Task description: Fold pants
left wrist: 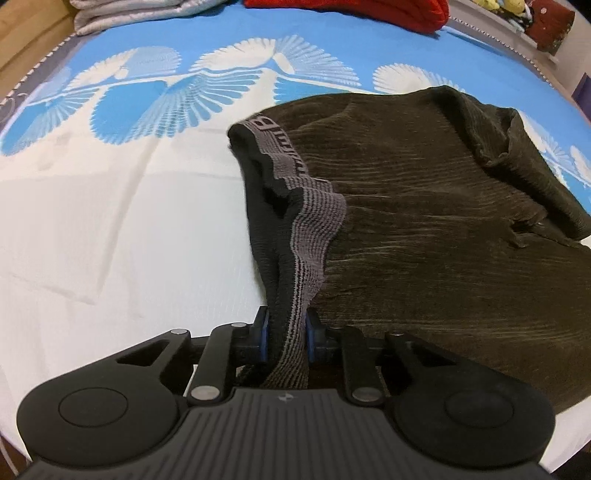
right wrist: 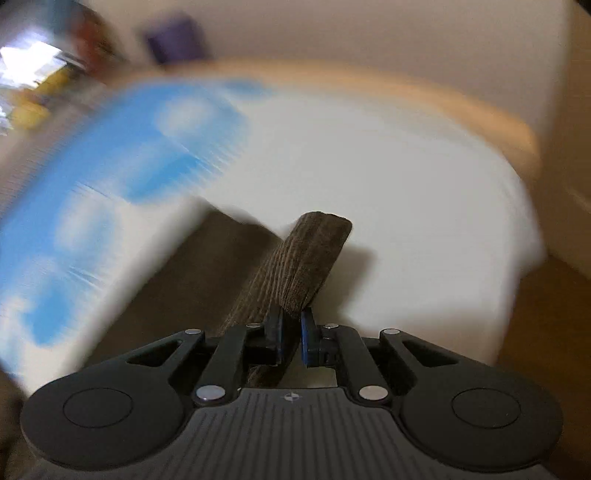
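Note:
Dark brown ribbed pants (left wrist: 424,221) lie spread on the bed, filling the right half of the left wrist view. Their grey and black elastic waistband (left wrist: 295,229) runs from the far middle down into my left gripper (left wrist: 287,338), which is shut on it. In the right wrist view my right gripper (right wrist: 291,336) is shut on a folded edge of the same brown pants (right wrist: 306,262), which stands up past the fingertips. The rest of the fabric (right wrist: 192,273) trails off to the left, blurred by motion.
The bed sheet (left wrist: 110,221) is white near me and blue with white fan patterns farther off. A folded grey blanket (left wrist: 125,14) and a red cloth (left wrist: 347,11) lie at the far edge. The bed's right edge and wooden floor (right wrist: 546,332) show in the right wrist view.

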A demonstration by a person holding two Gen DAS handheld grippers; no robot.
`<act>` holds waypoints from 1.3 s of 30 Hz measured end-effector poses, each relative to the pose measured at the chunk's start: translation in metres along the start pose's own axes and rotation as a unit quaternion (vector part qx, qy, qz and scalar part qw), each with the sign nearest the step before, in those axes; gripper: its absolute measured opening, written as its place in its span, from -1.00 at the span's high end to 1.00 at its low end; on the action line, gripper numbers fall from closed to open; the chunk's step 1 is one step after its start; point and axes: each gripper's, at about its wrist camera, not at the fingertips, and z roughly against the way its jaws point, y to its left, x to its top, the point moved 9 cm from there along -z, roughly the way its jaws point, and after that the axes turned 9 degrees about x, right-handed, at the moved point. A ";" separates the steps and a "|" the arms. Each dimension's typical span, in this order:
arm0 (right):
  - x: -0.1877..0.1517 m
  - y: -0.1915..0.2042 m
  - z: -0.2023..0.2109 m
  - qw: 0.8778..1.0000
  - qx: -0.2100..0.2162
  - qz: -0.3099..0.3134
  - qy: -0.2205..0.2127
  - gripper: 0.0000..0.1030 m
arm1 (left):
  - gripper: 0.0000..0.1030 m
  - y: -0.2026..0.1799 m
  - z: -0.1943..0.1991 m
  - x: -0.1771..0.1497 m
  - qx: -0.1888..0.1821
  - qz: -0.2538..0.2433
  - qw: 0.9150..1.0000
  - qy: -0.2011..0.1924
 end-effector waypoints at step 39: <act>-0.099 0.334 0.038 0.900 0.382 0.196 0.078 0.74 | 0.74 -0.299 0.073 0.123 -0.094 -0.092 0.983 -0.125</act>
